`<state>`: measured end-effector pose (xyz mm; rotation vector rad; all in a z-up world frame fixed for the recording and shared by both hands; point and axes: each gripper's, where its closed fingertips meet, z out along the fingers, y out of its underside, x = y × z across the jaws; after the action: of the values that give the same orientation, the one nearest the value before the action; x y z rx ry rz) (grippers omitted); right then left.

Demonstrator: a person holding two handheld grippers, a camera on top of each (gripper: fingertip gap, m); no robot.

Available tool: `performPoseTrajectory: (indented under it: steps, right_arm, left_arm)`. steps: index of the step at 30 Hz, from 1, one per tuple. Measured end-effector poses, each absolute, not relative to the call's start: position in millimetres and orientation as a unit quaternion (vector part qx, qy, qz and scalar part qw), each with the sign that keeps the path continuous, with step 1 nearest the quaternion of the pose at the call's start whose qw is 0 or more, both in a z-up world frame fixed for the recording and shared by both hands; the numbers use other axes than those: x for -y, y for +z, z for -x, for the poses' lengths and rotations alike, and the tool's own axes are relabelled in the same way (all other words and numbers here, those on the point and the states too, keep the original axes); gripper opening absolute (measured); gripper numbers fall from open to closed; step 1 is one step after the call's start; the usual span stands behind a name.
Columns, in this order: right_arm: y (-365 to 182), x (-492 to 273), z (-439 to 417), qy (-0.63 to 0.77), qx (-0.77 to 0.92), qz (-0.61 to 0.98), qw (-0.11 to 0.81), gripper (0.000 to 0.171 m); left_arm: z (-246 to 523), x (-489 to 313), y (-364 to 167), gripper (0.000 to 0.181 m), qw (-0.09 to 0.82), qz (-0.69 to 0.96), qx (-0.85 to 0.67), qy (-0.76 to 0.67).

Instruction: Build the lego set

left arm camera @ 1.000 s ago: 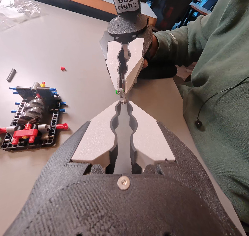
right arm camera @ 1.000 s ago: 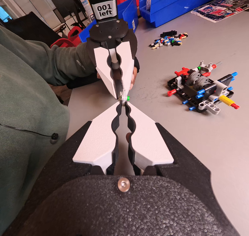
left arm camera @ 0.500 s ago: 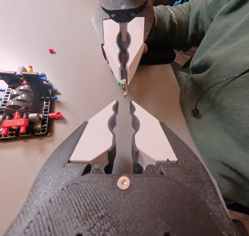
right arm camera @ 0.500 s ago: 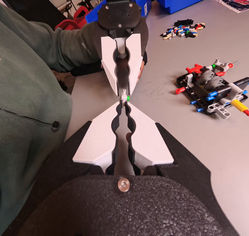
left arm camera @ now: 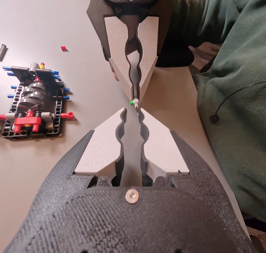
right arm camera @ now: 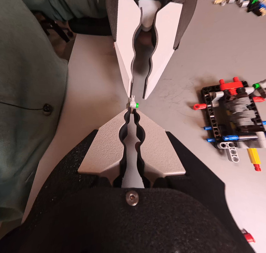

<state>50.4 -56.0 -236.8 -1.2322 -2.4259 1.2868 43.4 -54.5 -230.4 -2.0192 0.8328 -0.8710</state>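
Between both grippers: small grey connector with green pin (right arm camera: pixel 132 104), now clenched only by right gripper (right arm camera: pixel 131 111); left gripper (left arm camera: pixel 132 110) released, fingers parted after handover.

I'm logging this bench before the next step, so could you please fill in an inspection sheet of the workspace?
Surface: grey table, matte, faint scuffs.
Job's things: small grey connector with green pin; part-built black frame assembly resting flat.
Clutter: loose red piece; dark tube at the left edge; pile of loose parts, blurred.
Grippers: right gripper shut on the connector; left gripper open just short of it.
Cables: thin black wire with a bead on the green sleeve.
Surroundings: nothing seen beyond the person's clothing.
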Motion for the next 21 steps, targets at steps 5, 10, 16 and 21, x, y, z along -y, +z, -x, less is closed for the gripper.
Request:
performPoseTrajectory:
  steps: [5,10,16,21]
  right_arm:
    - [-246,56,-56,0.397,0.827,0.397,0.023,0.002]
    - [-257,59,-63,0.357,0.857,0.370,-0.023,0.002]
    - [-263,61,-57,0.336,0.872,0.355,-0.029,0.002]
    - [-258,52,-46,0.367,0.845,0.389,-0.006,0.007]
  left_arm:
    - [-47,57,-232,0.012,0.377,0.794,-0.331,-0.344]
    - [-55,64,-242,0.011,0.357,0.796,-0.362,-0.327]
    - [-58,62,-257,0.003,0.338,0.815,-0.364,-0.299]
    - [-52,59,-261,0.003,0.323,0.833,-0.338,-0.296]
